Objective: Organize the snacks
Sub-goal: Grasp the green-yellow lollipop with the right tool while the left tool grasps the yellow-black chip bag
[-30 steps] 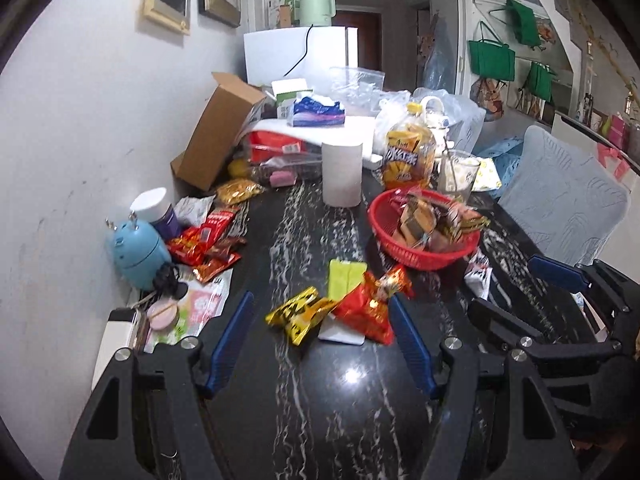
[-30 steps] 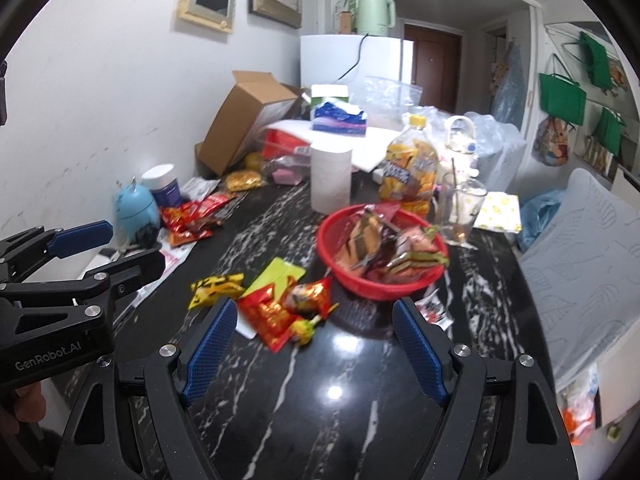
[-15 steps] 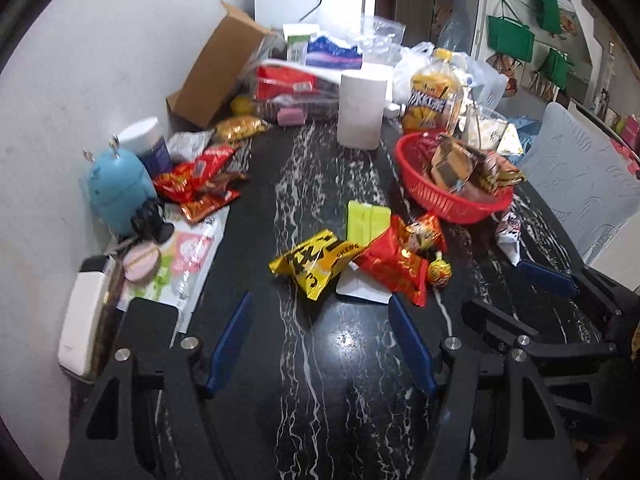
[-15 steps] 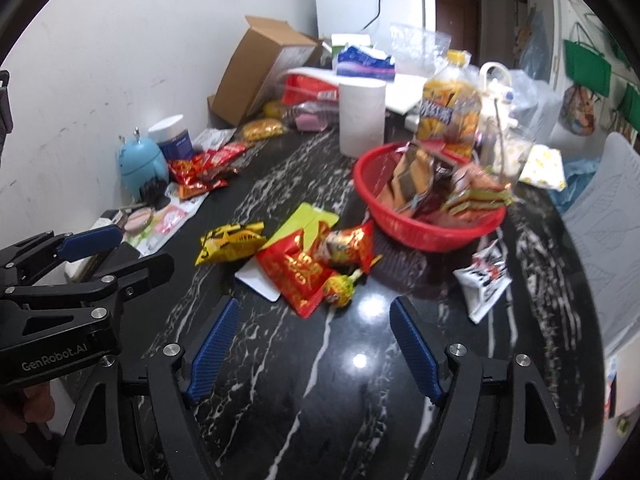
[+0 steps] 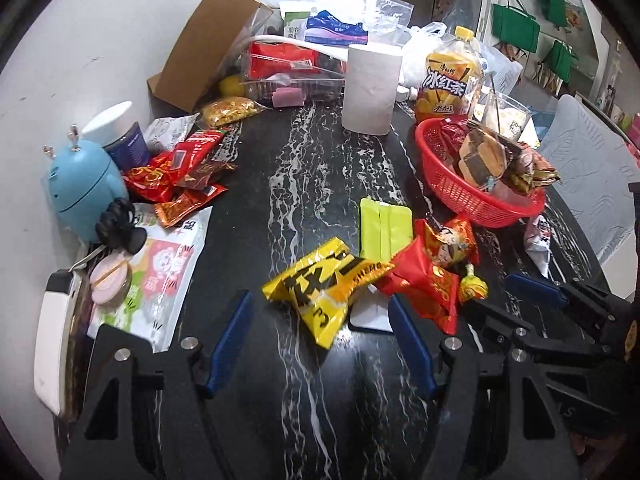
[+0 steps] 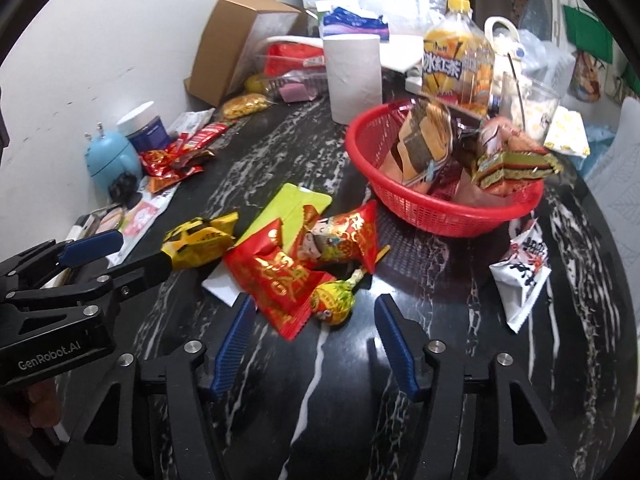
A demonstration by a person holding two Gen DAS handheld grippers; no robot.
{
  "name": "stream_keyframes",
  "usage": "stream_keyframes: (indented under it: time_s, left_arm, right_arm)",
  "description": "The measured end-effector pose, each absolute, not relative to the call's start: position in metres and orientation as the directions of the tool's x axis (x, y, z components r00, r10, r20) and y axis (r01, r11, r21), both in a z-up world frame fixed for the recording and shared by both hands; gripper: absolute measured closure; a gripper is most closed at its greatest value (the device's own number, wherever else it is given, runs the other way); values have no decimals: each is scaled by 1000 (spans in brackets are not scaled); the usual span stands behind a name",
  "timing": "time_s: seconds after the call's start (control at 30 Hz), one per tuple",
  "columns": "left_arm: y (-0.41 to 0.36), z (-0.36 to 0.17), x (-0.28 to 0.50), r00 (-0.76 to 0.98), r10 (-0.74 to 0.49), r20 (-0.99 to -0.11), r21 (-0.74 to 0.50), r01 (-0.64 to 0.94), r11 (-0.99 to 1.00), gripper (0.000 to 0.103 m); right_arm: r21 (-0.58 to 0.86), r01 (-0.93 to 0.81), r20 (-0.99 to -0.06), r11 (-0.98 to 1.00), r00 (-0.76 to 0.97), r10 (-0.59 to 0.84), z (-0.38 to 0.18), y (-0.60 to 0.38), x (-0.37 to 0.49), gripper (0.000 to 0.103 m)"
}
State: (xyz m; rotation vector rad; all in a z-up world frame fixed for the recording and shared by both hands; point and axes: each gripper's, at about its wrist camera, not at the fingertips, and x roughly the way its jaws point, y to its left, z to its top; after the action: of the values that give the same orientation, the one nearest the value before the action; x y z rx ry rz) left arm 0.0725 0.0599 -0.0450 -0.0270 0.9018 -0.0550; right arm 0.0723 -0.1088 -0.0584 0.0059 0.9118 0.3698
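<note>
A red basket holding several snack packs stands on the black marble table. In front of it lie a yellow snack pack, a lime-green packet, red packs and a yellow lollipop. My left gripper is open, just short of the yellow pack. My right gripper is open, just short of the red pack and lollipop. A white snack pack lies to the right.
More red snack packs, a blue gadget and a jar sit at the left wall. A paper roll, a drink bottle, a cardboard box and a glass crowd the back.
Both grippers have moved forward and down toward the loose snacks; the packs now lie close to the fingertips. Both stay open. Nothing on the table has moved.
</note>
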Motion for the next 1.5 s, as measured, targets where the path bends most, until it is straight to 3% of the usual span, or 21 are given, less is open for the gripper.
stream_keyframes:
  time_s: [0.37, 0.57, 0.6, 0.63, 0.73, 0.83, 1.5]
  left_arm:
    - [62, -67, 100, 568, -104, -816, -81, 64, 995, 35]
    - [62, -75, 109, 563, -110, -819, -72, 89, 993, 35]
    - [62, -75, 109, 568, -108, -816, -68, 91, 993, 36]
    - [64, -75, 108, 578, -106, -809, -68, 86, 994, 50]
    - [66, -75, 107, 578, -126, -806, -90, 91, 992, 59]
    - [65, -74, 100, 581, -123, -805, -79, 100, 992, 60]
    - [43, -58, 36, 580, -196, -791, -159, 114, 981, 61]
  right_arm:
    - [173, -289, -794, 942, 524, 307, -75, -111, 95, 53]
    - [165, -288, -804, 943, 514, 298, -80, -111, 99, 70]
    - [168, -289, -806, 942, 510, 300, -81, -111, 99, 74]
    - [171, -289, -806, 942, 508, 303, -82, -111, 99, 75]
    - [165, -291, -806, 942, 511, 299, -82, -112, 97, 75]
    - [166, -295, -805, 941, 510, 302, -82, -112, 94, 75]
    - [203, -281, -785, 938, 526, 328, -73, -136, 40, 81]
